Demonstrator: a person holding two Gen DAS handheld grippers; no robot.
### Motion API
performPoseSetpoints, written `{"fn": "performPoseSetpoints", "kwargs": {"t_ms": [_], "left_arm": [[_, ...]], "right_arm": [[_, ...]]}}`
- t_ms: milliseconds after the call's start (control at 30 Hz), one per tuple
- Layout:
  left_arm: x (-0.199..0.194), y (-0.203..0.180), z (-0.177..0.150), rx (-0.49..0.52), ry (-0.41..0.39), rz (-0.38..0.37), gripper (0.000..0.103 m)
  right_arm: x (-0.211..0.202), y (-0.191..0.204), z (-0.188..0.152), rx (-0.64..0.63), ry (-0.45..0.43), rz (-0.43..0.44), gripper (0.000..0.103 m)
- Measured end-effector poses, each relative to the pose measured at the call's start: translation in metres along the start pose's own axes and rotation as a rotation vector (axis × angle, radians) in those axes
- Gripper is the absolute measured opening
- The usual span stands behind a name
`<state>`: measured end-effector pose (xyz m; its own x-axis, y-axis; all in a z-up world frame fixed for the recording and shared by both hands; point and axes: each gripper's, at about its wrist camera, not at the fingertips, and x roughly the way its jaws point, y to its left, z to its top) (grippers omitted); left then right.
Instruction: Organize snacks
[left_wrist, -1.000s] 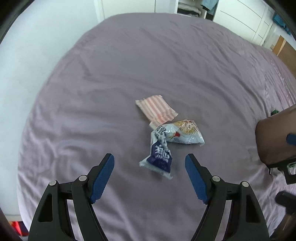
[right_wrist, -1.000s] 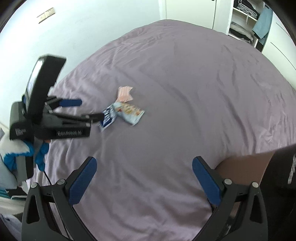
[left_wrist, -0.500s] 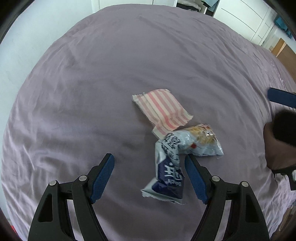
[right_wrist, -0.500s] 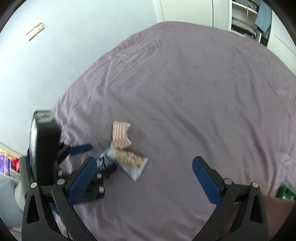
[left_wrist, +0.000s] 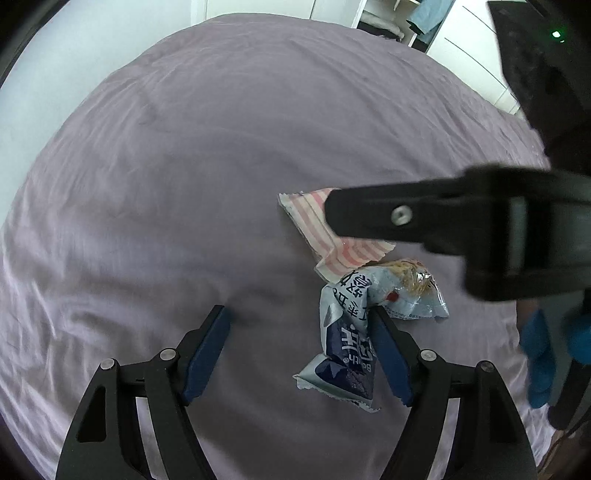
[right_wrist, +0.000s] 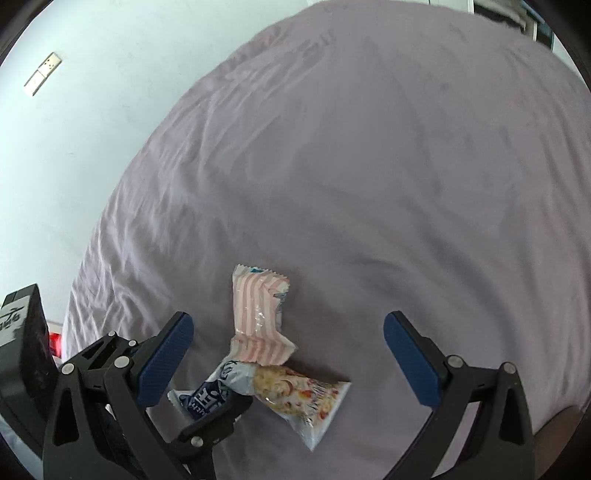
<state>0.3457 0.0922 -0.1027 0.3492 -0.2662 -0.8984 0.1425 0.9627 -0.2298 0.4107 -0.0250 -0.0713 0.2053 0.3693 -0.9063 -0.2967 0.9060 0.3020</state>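
Note:
Three snack packets lie overlapped on the purple bed. The pink striped packet (left_wrist: 310, 218) (right_wrist: 258, 317) is farthest, a light blue packet with a food picture (left_wrist: 406, 291) (right_wrist: 299, 395) sits beside it, and a dark blue packet (left_wrist: 347, 354) (right_wrist: 203, 398) is nearest. My left gripper (left_wrist: 297, 310) is open and low over the sheet, with the dark blue packet between its fingers, close against the right pad (left_wrist: 388, 354). My right gripper (right_wrist: 288, 317) hangs wide open above the pink packet. One of its black fingers (left_wrist: 406, 214) crosses the left wrist view and hides part of that packet.
The purple bedsheet (right_wrist: 369, 166) stretches wide beyond the packets. A white wall (right_wrist: 92, 110) borders it on the left, with a red item (right_wrist: 55, 339) low beside the bed. White wardrobes (left_wrist: 461, 37) stand at the back. Something brown (right_wrist: 569, 417) shows at the bottom right.
My right gripper swept leftward and down until it came over the packets. The left gripper sank closer, and the dark blue packet now lies between its fingers.

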Motion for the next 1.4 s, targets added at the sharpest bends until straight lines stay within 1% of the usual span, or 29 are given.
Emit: {"fn": "performPoseSetpoints", "kwargs": {"t_ms": [100,167,200,233,267,300,333,367,400,433,467,567,600,667,700,833,933,1033,1167,1400], "left_arm": [[0.0,-0.003,-0.002,0.012,-0.007,0.008,0.071],[0.002,-0.008,-0.002,0.015,-0.008,0.004,0.064],[0.003,-0.009,-0.002,0.014,-0.009,0.002,0.063],[0.003,-0.009,-0.001,0.012,-0.01,0.0,0.06],[0.004,-0.008,0.003,0.01,-0.008,-0.007,0.056],[0.005,-0.009,0.003,0.009,-0.005,-0.013,0.055],[0.006,-0.009,0.005,0.005,-0.002,-0.019,0.052],[0.009,-0.01,0.008,0.002,0.001,-0.025,0.049],[0.01,-0.011,0.009,-0.002,0.005,-0.033,0.047],[0.013,-0.012,0.012,-0.004,0.009,-0.037,0.043],[0.014,-0.013,0.013,-0.005,0.015,-0.044,0.039],[0.02,-0.018,0.015,0.0,0.034,-0.055,0.031],[0.022,-0.019,0.017,0.001,0.045,-0.066,0.029],[0.026,-0.019,0.018,-0.005,0.061,-0.085,0.021],[0.027,-0.02,0.019,-0.004,0.069,-0.089,0.02],[0.027,-0.028,0.021,0.03,0.066,-0.058,0.019],[0.025,-0.03,0.02,0.032,0.067,-0.053,0.019],[0.023,-0.036,0.019,0.035,0.061,-0.043,0.018],[0.012,-0.038,0.012,0.017,0.048,-0.028,0.018],[-0.014,-0.037,-0.003,-0.018,0.017,0.005,0.018]], "right_arm": [[0.01,0.005,0.0,-0.018,0.022,-0.009,0.103],[0.014,0.007,0.001,-0.025,0.031,-0.012,0.103],[0.017,0.009,0.001,-0.028,0.036,-0.012,0.09],[0.019,0.009,0.002,-0.03,0.038,-0.013,0.08],[0.02,0.009,0.003,-0.031,0.04,-0.012,0.061],[0.021,0.009,0.004,-0.031,0.042,-0.008,0.049],[0.021,0.009,0.004,-0.031,0.043,-0.005,0.045],[0.022,0.009,0.005,-0.03,0.044,0.002,0.037],[0.022,0.008,0.005,-0.027,0.044,0.011,0.02],[0.022,0.007,0.005,-0.025,0.047,0.02,0.008],[0.022,0.006,0.006,-0.025,0.048,0.024,0.003],[0.023,0.004,0.004,-0.025,0.051,0.027,0.0],[0.022,0.003,0.004,-0.022,0.049,0.03,0.0],[0.021,0.001,0.002,-0.01,0.041,0.031,0.0],[0.019,0.0,0.002,-0.003,0.035,0.032,0.0],[0.009,-0.011,-0.002,0.027,0.009,0.038,0.0],[0.0,-0.022,-0.006,0.049,-0.004,0.033,0.0],[-0.015,-0.033,-0.015,0.081,-0.035,0.023,0.0],[-0.032,-0.046,-0.028,0.111,-0.067,-0.002,0.0],[-0.055,-0.054,-0.058,0.124,-0.077,-0.028,0.0]]}}
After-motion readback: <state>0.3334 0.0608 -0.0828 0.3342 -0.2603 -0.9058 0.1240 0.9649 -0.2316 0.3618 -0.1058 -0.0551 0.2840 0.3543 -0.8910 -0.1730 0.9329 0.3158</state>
